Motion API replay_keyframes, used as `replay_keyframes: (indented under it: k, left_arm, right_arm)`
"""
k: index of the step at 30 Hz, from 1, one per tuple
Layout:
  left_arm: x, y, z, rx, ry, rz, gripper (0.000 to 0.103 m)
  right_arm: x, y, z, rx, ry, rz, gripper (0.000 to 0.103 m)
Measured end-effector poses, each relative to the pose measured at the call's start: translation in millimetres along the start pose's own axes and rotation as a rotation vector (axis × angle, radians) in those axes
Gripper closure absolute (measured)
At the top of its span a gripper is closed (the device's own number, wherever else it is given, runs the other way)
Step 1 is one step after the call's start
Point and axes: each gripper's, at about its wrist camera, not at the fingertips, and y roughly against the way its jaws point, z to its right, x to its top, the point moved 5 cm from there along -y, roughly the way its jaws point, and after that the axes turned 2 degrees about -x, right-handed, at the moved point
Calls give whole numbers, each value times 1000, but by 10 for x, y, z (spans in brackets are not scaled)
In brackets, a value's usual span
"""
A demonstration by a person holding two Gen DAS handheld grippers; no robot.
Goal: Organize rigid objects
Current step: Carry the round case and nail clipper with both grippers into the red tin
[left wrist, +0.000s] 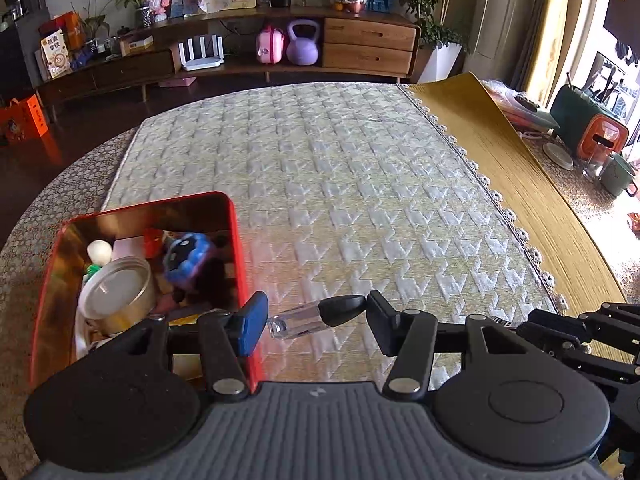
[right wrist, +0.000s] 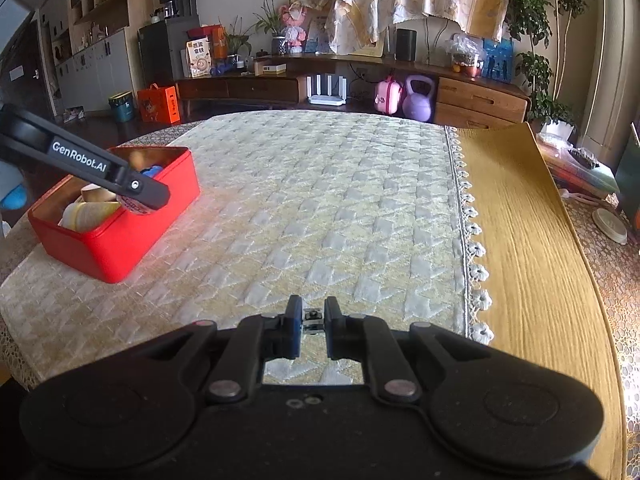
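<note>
My right gripper (right wrist: 313,322) is closed above the quilted surface (right wrist: 320,208), red box (right wrist: 120,240) far left.

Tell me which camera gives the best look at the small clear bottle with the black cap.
The left wrist view. There the clear bottle lies sideways between the left gripper's fingers, cap and glass body plain. The right wrist view shows nothing clearly identifiable as it: the left gripper's tip over the red tin covers that spot.
</note>
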Motion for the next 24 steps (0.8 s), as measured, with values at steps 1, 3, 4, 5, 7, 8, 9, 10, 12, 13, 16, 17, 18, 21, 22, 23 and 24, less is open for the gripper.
replay_keyframes:
  k: [1,3,4,5,7,8,9,10,12,13,16,17,18,21,22,23,24]
  left_arm:
    - [-12,50,-73,0,6,4,49]
    - [-24,125,-202,4,14,9,49]
    - [-29,160,-268,8,20,12,49]
    - [-48,203,-353,11,26,13,49]
    - [-70,266,-499,20,39,17,49]
    - [-80,289,-563,26,44,17,49]
    - [-92,317,-639,35,49,19,49]
    - [-100,342,-703,42,54,20,49]
    - [-104,384,-831,54,65,21,49]
    - [-109,407,-893,60,71,23,49]
    - [-122,461,-1075,69,83,22,49]
    - [-125,470,-1122,71,85,22,49]
    - [-132,477,-1173,74,86,21,49]
    - [-134,489,-1303,84,92,22,49]
    - [-132,489,-1341,86,95,23,49]
    - [-126,489,-1384,89,97,26,49]
    - [-124,485,-1422,93,99,27,49]
  right_arm:
    - [19,26,-19,2,1,5,93]
    - [61,80,-74,14,-2,13,93]
    - [81,97,-101,16,2,16,93]
    - [103,115,-154,19,10,20,93]
    - [147,142,-224,27,23,26,93]
    - [172,153,-268,32,29,30,93]
    - [196,164,-318,36,33,36,93]
    - [226,172,-351,41,35,41,93]
    - [303,189,-428,53,40,53,93]
    - [349,205,-471,57,43,63,93]
    - [471,225,-604,75,45,84,93]
    - [524,223,-647,82,48,92,93]
    - [565,220,-690,87,53,98,93]
    - [701,187,-855,111,69,113,93]
    - [746,172,-918,118,75,119,93]
    - [785,154,-976,127,81,123,93]
    - [825,134,-1044,137,86,126,93]
